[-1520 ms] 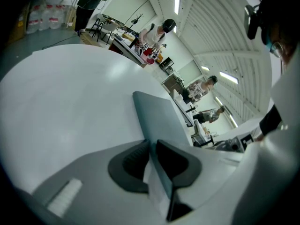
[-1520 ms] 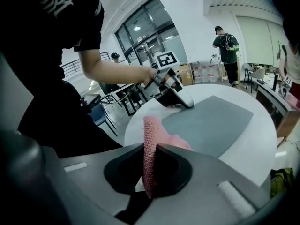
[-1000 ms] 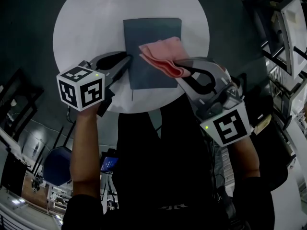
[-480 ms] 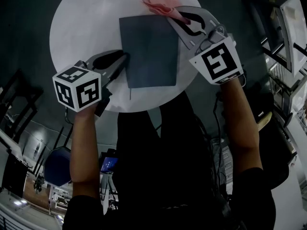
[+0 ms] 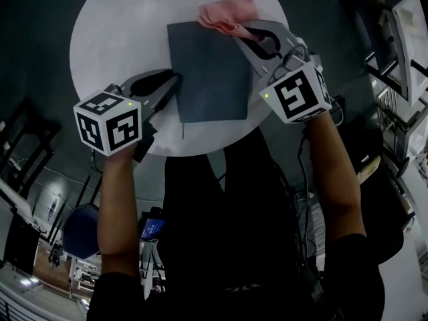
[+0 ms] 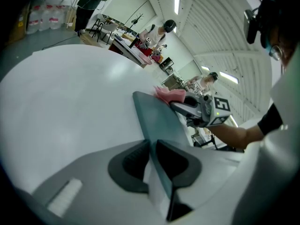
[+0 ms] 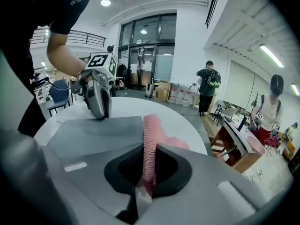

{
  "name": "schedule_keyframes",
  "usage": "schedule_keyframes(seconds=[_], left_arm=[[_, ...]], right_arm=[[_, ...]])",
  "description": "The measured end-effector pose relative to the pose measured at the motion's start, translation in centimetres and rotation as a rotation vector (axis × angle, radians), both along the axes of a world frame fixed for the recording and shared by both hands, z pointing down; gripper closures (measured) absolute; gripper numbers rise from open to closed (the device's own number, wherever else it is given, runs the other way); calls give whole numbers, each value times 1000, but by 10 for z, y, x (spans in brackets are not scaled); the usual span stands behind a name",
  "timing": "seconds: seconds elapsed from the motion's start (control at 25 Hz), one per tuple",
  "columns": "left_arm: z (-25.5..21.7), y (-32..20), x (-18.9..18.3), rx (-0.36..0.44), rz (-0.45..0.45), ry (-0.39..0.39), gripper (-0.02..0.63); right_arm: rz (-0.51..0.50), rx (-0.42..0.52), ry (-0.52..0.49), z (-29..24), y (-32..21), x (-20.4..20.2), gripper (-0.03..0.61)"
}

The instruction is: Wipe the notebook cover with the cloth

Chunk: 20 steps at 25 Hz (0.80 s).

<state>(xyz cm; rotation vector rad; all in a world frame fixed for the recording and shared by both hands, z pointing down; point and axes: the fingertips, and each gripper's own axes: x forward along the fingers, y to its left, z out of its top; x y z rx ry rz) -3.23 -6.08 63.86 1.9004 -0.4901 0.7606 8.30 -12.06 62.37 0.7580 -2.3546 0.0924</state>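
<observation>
A dark grey notebook lies flat on the round white table. My left gripper is shut on the notebook's left edge, pinning it between the jaws. My right gripper is shut on a pink cloth, which rests at the notebook's far right corner and partly on the table. In the right gripper view the cloth stands pinched between the jaws, with the notebook to the left. In the left gripper view the cloth shows at the far end of the cover.
The table's near edge is close to my body. Dark floor surrounds the table. Chairs and desks stand at the right. People stand in the background beyond the table.
My right gripper carried the cloth from the notebook's middle up to its far right corner, then drew back slightly. The left gripper kept its hold on the notebook edge.
</observation>
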Motion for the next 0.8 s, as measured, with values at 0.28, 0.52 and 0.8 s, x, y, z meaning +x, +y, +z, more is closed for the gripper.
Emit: schedule_keyframes(seconds=[0.28, 0.52, 0.8], left_arm=[[1, -1, -1, 8, -1, -4, 557], [1, -1, -2, 15, -2, -7, 557], [0, -1, -3, 17, -2, -8, 557]], right_arm=[[-20, -27, -10, 1, 29, -2, 568], [-25, -63, -24, 0, 57, -6, 569], [-38, -106, -32, 0, 96, -12, 571]])
